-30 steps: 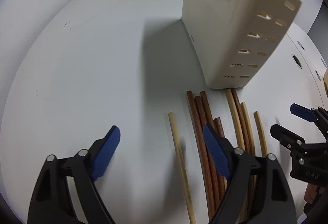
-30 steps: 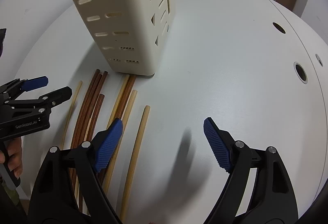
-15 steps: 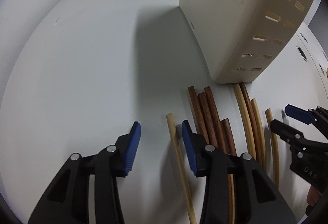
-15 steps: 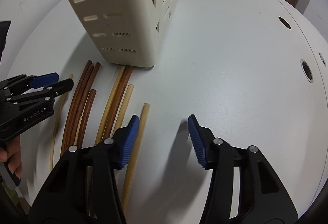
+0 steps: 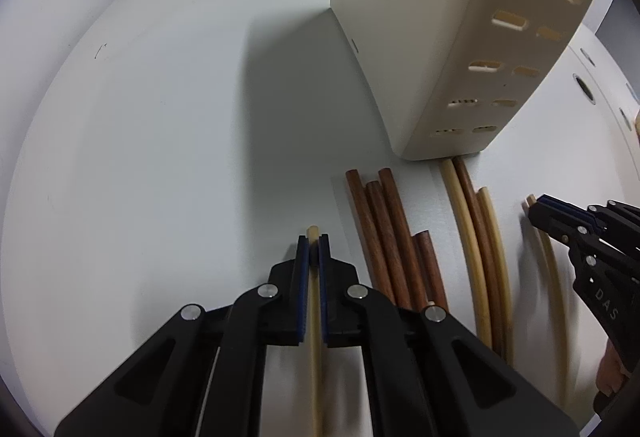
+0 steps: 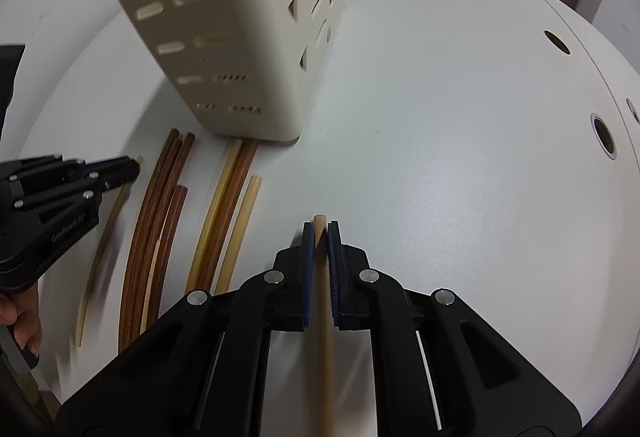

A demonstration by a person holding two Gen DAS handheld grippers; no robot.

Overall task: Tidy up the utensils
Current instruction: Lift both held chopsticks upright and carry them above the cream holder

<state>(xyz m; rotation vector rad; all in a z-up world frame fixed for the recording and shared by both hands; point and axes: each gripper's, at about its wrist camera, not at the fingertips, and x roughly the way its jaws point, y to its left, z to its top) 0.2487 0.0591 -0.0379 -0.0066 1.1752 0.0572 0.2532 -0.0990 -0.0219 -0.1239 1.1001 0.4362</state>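
Observation:
Several chopsticks lie side by side on the white table in front of a cream slotted utensil holder [image 5: 440, 37], which also shows in the right wrist view [image 6: 224, 29]. My left gripper [image 5: 314, 243] is shut on a pale chopstick [image 5: 313, 233] at the left end of the row. My right gripper [image 6: 320, 233] is shut on another pale chopstick [image 6: 320, 223] at the right end. Each gripper shows in the other's view: the right one [image 5: 536, 207] and the left one [image 6: 134, 167]. Dark brown chopsticks [image 5: 380, 221] and pale ones [image 5: 468, 221] lie between them.
The round white table [image 6: 460, 117] has cable holes [image 6: 604, 141] near its right edge. The holder stands just behind the chopstick tips. A hand [image 6: 24, 317] shows at the left border of the right wrist view.
Both grippers have closed from wide open and moved onto the outermost pale chopsticks, each now pinching one near its far tip.

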